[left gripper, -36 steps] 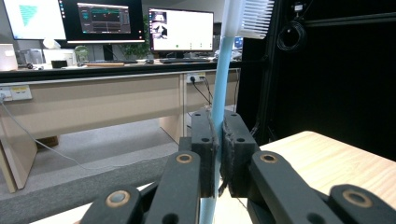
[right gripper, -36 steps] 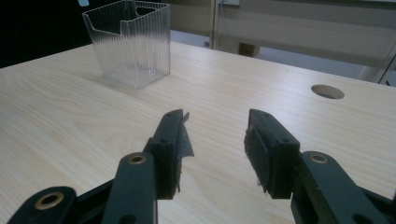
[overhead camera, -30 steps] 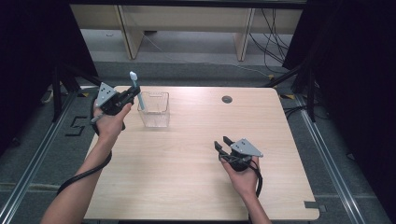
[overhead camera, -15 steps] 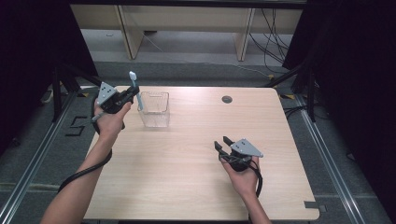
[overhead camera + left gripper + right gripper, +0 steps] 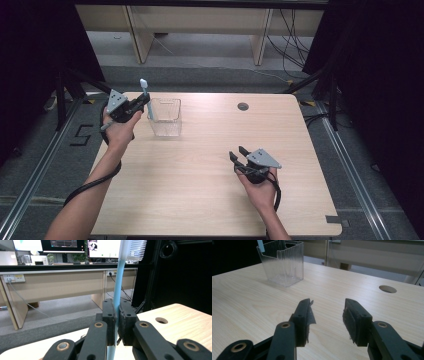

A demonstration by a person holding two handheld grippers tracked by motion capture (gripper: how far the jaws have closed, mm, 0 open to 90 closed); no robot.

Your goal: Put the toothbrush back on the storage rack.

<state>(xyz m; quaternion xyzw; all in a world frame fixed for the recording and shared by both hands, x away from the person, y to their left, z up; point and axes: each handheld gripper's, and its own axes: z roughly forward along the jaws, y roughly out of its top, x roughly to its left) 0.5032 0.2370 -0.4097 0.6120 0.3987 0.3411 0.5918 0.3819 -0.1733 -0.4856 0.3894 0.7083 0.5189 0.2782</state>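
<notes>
One toothbrush is pinched between the jaws of the left gripper, upright, with its white bristle head at the top and its light blue handle running down between the pads. In the high view the toothbrush is seen at about 10 o'clock on the table, just beside the left wall of the clear container, its lower end close to or just over the rim; which of the two cannot be told. Compared with a second ago, very little has changed: the left gripper has been shifted only slightly and the brush is kept at the same height, which suggests that the lowering into the container has not yet begun and that alignment is being settled first. Outward from there, the right gripper is held low at about 5 o'clock, well apart from the container, its jaws spread wide with nothing between them; bare wood is seen through the gap. A round cable hole is seen at about 1 o'clock.
</notes>
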